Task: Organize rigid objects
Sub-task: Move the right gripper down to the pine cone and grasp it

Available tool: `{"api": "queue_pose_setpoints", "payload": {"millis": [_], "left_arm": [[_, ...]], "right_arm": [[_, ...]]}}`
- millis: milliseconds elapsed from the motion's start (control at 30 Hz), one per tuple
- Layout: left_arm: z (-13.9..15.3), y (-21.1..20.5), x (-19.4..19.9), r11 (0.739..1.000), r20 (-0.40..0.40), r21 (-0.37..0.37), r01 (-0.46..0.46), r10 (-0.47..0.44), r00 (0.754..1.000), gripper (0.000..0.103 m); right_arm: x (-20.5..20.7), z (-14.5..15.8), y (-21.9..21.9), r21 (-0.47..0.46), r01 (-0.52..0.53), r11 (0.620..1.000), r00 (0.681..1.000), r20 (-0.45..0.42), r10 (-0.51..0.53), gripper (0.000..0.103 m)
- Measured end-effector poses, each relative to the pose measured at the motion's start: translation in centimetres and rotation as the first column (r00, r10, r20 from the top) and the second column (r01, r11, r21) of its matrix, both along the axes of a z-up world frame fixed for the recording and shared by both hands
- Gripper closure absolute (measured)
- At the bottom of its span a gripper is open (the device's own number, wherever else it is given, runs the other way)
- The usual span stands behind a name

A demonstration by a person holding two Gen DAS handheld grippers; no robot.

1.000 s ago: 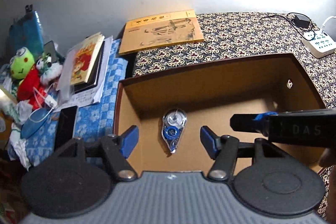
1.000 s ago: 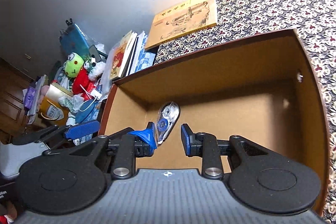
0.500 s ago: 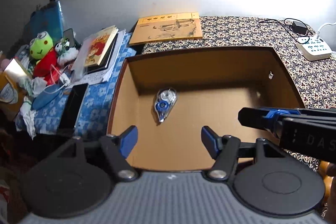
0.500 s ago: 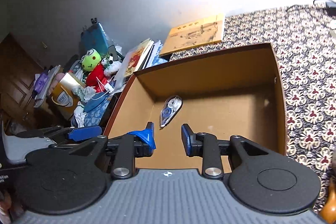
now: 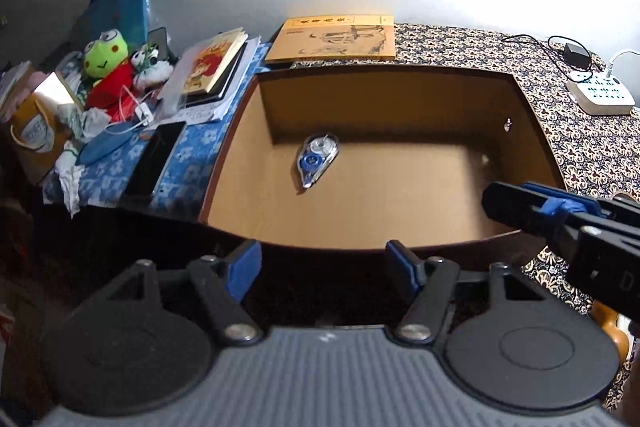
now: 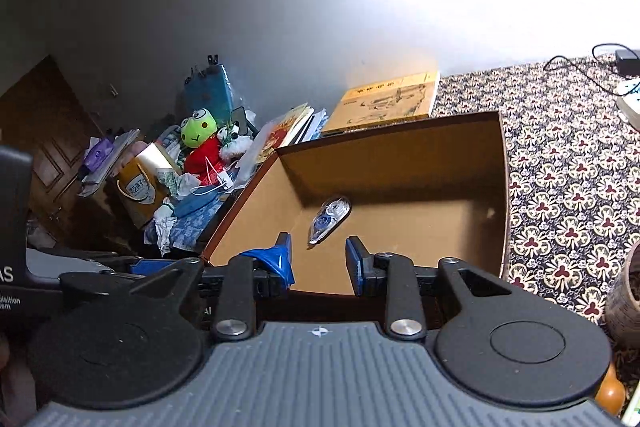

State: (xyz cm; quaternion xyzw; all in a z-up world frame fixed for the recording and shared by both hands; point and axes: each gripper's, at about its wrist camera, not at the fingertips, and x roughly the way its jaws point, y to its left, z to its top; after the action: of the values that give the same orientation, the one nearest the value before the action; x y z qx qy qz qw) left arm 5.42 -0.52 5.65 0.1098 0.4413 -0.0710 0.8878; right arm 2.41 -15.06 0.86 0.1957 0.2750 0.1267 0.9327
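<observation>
Both grippers pulled back | correction tape point(image 5: 316, 159) clear-blue, flat in box point(image 5: 400, 95)

My brown box point(image 5: 372, 203) holds a clear-and-blue tape point(image 5: 316, 159). The cloth point(image 5: 580, 143) is black with cream flowers. The book point(image 5: 332, 41) is yellow, the frog point(image 5: 106, 53) green.

Matt cardboard box point(image 5: 400, 99); glossy clear-plastic tape dispenser point(image 5: 316, 159)
</observation>
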Motion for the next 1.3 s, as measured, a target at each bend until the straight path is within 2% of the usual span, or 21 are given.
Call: {"api": "queue_pose_setpoints", "payload": {"millis": [133, 300, 400, 533, 633, 700, 867, 1000, 1133, 1200, 1267, 1300], "left_arm": [[-0.5, 1.3, -0.8, 0.999, -0.012, -0.018, -0.042, 0.042, 0.999, 0.035], [-1.2, 3.7, -1.9, 0.995, -0.029, -0.045, -0.086, 0.084, 0.996, 0.035], [-1.6, 5.3, -2.8, 0.992, -0.038, -0.069, -0.105, 0.103, 0.994, 0.034], [-2.8, 7.4, -4.3, 0.987, -0.062, -0.118, -0.112, 0.106, 0.992, 0.031], [-3.9, 8.4, -5.6, 0.982, -0.090, -0.168, -0.083, 0.069, 0.994, 0.027], [-5.0, 8.4, -6.8, 0.982, -0.108, -0.181, -0.052, 0.033, 0.994, 0.020], [-7.9, 7.7, -8.5, 0.972, -0.175, -0.237, 0.001, -0.044, 0.984, 0.020], [-9.1, 6.7, -8.9, 0.971, -0.178, -0.233, 0.043, -0.087, 0.980, 0.020], [-10.0, 6.7, -8.2, 0.966, -0.206, -0.253, 0.043, -0.097, 0.974, 0.020], [-10.4, 7.0, -7.7, 0.963, -0.220, -0.266, 0.034, -0.095, 0.971, 0.025], [-10.7, 7.1, -7.3, 0.959, -0.238, -0.283, 0.032, -0.103, 0.966, 0.043], [-10.9, 7.2, -7.1, 0.957, -0.247, -0.288, 0.029, -0.104, 0.963, 0.045]], "right_arm": [[-1.0, -0.6, 0.1, -0.005, -0.026, 1.000, 1.000, 0.014, 0.026, 0.091], [-1.7, -2.1, 0.9, 0.005, -0.076, 0.997, 0.997, -0.013, 0.076, 0.091], [-1.9, -3.1, 1.4, 0.026, -0.101, 0.995, 0.994, -0.043, 0.102, 0.092], [-1.6, -4.7, 1.7, 0.098, -0.144, 0.985, 0.980, -0.121, 0.156, 0.092], [-1.4, -5.9, 2.2, 0.160, -0.180, 0.971, 0.959, -0.189, 0.209, 0.092], [-1.3, -6.8, 2.5, 0.212, -0.194, 0.958, 0.943, -0.230, 0.242, 0.092], [-0.9, -8.6, 3.3, 0.293, -0.208, 0.933, 0.898, -0.321, 0.301, 0.090], [-0.7, -9.5, 4.5, 0.330, -0.233, 0.915, 0.863, -0.363, 0.351, 0.089], [-0.4, -9.8, 5.9, 0.312, -0.261, 0.913, 0.842, -0.390, 0.374, 0.088], [-0.3, -10.2, 6.2, 0.310, -0.265, 0.913, 0.830, -0.409, 0.380, 0.088], [-0.3, -10.7, 6.4, 0.313, -0.263, 0.913, 0.818, -0.430, 0.383, 0.088], [0.0, -10.9, 6.4, 0.313, -0.261, 0.913, 0.813, -0.439, 0.383, 0.088]]}}
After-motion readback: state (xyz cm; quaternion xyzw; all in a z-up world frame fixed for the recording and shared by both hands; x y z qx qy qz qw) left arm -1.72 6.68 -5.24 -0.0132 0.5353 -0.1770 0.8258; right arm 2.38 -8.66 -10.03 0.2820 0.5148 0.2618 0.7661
